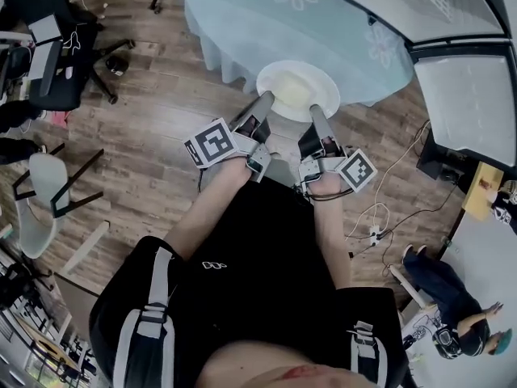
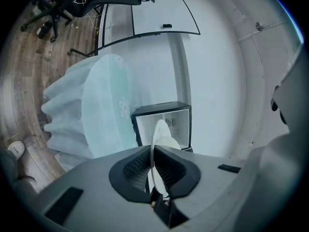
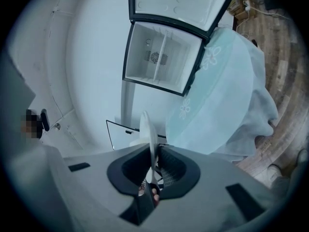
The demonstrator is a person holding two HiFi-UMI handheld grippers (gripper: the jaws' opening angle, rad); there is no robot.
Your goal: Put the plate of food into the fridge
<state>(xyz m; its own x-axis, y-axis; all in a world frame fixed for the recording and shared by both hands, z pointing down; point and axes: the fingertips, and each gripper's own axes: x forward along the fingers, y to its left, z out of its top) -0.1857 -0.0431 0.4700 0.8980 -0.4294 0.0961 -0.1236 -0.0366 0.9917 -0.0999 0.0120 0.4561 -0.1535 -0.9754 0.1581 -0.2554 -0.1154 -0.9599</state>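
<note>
While the fridge (image 1: 467,103) stands open over on the right, the round bench (image 1: 234,23) under its pale blue cloth fills the top of the head view. And there's the white plate (image 1: 326,83), pale food (image 1: 295,87) on it, carried level in the air at the bench's near edge. The left gripper (image 1: 263,102) has its fingers clenched on the left rim, and the right gripper (image 1: 317,113) has its fingers pinching the right rim.
</note>
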